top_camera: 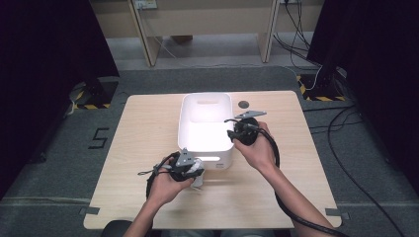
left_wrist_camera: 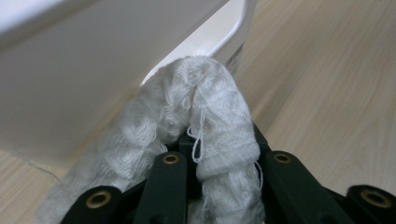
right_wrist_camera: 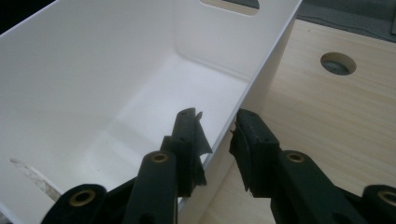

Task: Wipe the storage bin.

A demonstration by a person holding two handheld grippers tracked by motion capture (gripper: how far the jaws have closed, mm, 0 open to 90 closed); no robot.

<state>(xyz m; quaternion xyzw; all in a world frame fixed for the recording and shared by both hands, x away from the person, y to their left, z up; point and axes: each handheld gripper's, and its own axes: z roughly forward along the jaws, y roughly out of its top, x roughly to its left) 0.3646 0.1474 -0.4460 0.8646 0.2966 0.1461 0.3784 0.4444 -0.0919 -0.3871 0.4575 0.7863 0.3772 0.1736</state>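
White knitted cotton cloth (left_wrist_camera: 196,121), bunched into a lump, sits clamped between my left gripper (left_wrist_camera: 219,163) jaws, the jaws squeezed tight on the fabric. The cloth bulges up past the fingertips and drapes down the outside of one finger (left_wrist_camera: 163,186); a loose thread loop hangs between them. I hold it just ahead of the fingertips against the near outer corner of the white rectangular plastic storage bin (left_wrist_camera: 93,84), by its slot handle, probably so I can lift it over the rim and drop it in.

My right gripper (right_wrist_camera: 217,135) straddles the bin's side wall (right_wrist_camera: 261,74): one finger (right_wrist_camera: 187,140) inside, the other outside, pads closed onto the thin rim. Looks like that grip is there to steady the bin so it won't slide on the light wooden table (top_camera: 148,128) while the cloth goes in. In the high view the bin (top_camera: 205,123) interior looks empty.
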